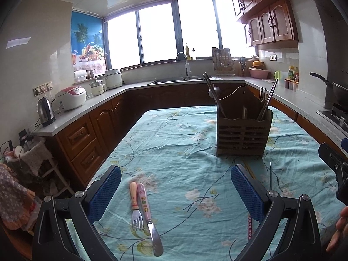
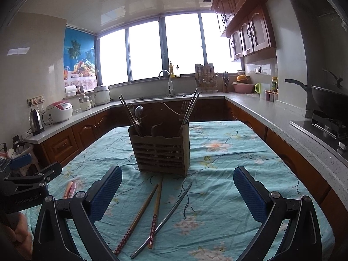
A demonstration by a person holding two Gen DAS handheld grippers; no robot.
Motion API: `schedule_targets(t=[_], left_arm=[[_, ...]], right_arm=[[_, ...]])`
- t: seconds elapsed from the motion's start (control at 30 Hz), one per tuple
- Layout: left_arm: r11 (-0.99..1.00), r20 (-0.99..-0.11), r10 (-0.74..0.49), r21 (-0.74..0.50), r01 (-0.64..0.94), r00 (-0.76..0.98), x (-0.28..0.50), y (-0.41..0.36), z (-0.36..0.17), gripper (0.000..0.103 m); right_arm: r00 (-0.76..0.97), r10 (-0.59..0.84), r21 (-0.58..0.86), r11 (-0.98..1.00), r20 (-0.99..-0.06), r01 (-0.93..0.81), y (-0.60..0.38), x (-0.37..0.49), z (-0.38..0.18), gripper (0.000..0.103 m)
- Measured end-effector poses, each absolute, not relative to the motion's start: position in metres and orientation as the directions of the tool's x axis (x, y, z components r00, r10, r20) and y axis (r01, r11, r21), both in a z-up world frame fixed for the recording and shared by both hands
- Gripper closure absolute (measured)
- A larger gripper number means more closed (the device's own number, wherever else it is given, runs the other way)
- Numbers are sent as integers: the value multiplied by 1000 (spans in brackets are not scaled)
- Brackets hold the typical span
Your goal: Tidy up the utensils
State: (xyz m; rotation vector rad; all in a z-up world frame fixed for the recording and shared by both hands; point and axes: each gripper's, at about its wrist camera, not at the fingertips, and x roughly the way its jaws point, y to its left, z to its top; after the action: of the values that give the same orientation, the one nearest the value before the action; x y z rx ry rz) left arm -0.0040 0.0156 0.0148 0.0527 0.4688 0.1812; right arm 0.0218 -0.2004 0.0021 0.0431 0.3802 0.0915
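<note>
A slatted brown utensil caddy [image 1: 243,133] [image 2: 162,150] stands on the table and holds chopsticks, a spoon and forks. A child's fork [image 1: 136,206] with an orange handle and a small knife [image 1: 149,219] with a pink handle lie side by side between the fingers of my open left gripper [image 1: 176,190]. Two wooden chopsticks [image 2: 148,213] and one metal chopstick [image 2: 167,215] lie in front of the caddy, between the fingers of my open right gripper [image 2: 177,192]. The pink handles [image 2: 70,189] show at the left in the right wrist view.
A teal floral tablecloth [image 1: 184,152] [image 2: 221,174] covers the table. Kitchen counters wrap around on the left, back and right, with a kettle [image 1: 45,112], rice cookers, a sink and a wok [image 2: 328,100] on a stove. A person's hand [image 1: 339,228] shows at the right edge.
</note>
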Motion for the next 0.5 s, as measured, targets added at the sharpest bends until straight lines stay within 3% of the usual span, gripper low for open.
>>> schedule_targets(t=[0.5], left_arm=[[983, -440, 182, 85, -161, 880, -7, 13, 17, 1]], right_arm=[[930, 100, 65, 994, -354, -82, -201, 20, 7, 0]])
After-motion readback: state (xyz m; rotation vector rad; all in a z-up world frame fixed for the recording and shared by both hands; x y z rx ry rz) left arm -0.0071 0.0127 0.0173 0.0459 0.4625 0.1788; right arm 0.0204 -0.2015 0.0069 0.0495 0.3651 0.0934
